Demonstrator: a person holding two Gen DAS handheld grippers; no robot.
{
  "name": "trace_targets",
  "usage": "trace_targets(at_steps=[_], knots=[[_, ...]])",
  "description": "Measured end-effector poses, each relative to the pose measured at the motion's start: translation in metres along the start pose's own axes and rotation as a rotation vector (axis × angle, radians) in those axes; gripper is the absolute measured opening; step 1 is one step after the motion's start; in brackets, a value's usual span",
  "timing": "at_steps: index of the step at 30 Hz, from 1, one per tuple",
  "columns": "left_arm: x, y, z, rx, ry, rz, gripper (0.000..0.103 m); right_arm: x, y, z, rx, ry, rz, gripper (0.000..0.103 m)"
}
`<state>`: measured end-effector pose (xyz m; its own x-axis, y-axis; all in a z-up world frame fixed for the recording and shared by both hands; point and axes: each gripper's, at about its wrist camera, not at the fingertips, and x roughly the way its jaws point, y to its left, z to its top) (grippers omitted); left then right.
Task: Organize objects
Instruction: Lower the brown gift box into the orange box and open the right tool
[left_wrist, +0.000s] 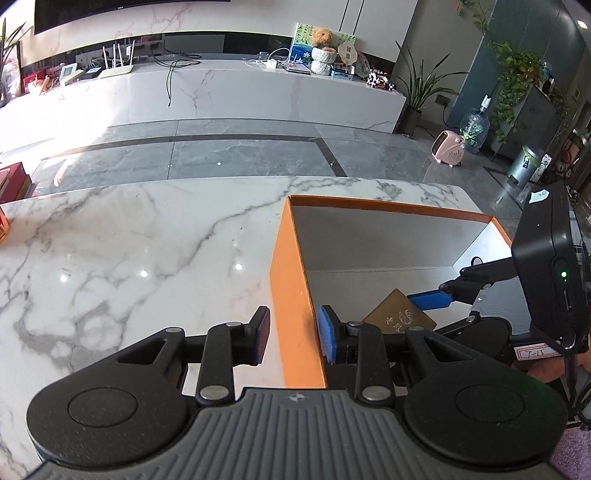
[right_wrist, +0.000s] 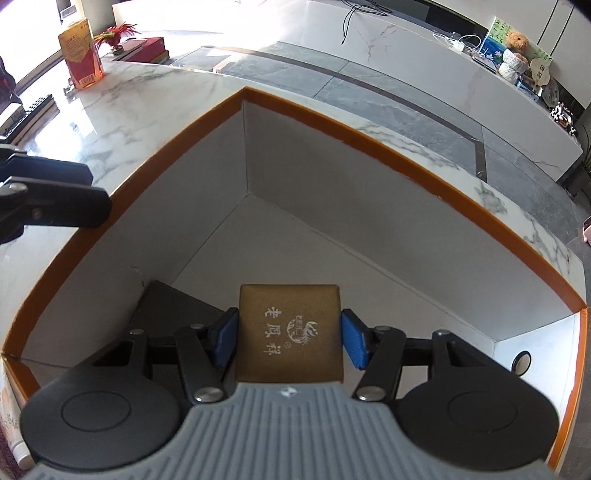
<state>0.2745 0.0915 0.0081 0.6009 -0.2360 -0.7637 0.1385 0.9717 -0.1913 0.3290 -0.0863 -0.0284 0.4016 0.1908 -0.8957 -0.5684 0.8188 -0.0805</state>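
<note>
I have the right gripper (right_wrist: 290, 338) lowered inside the orange storage box (left_wrist: 291, 291), its blue pads (right_wrist: 223, 334) clamped against both sides of a small brown jewellery box (right_wrist: 290, 332) with a printed emblem and Chinese characters on the lid. That box sits low near the near wall of the storage box; I cannot tell whether it rests on the floor. My left gripper (left_wrist: 291, 336) straddles the left wall of the storage box, one finger outside and one inside; whether the pads actually pinch the cardboard, I cannot tell. The storage box stands at the right end of the marble table (left_wrist: 129, 251), close to its far edge. Count inside: one brown box, one flat dark item (right_wrist: 166, 310) lying on the floor at the near left corner, nothing else visible. I judge the current placement nearly complete, with release outstanding. Elsewhere on the table: one orange carton (right_wrist: 79, 55), one red book-like case (right_wrist: 147, 48), possibly awaiting sorting.
</note>
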Motion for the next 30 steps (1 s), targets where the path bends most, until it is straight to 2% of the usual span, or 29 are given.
trace_targets(at_steps=[8, 12, 20, 25, 30], knots=[[0.0, 0.002, -0.006, -0.025, 0.027, -0.03, 0.034, -0.008, -0.009, -0.019, 0.149, 0.095, 0.075, 0.061], [0.002, 0.0, -0.008, -0.023, 0.036, -0.031, 0.034, -0.01, -0.009, -0.027, 0.202, 0.13, 0.077, 0.061], [0.001, 0.0, -0.011, -0.041, 0.054, -0.046, 0.034, -0.008, -0.025, -0.039, 0.34, 0.224, 0.18, 0.061], [0.001, 0.0, -0.013, -0.054, 0.069, -0.05, 0.034, -0.012, -0.035, -0.044, 0.421, 0.241, 0.257, 0.066], [0.001, -0.001, -0.017, -0.065, 0.092, -0.048, 0.034, -0.018, -0.041, -0.047, 0.463, 0.224, 0.288, 0.065]])
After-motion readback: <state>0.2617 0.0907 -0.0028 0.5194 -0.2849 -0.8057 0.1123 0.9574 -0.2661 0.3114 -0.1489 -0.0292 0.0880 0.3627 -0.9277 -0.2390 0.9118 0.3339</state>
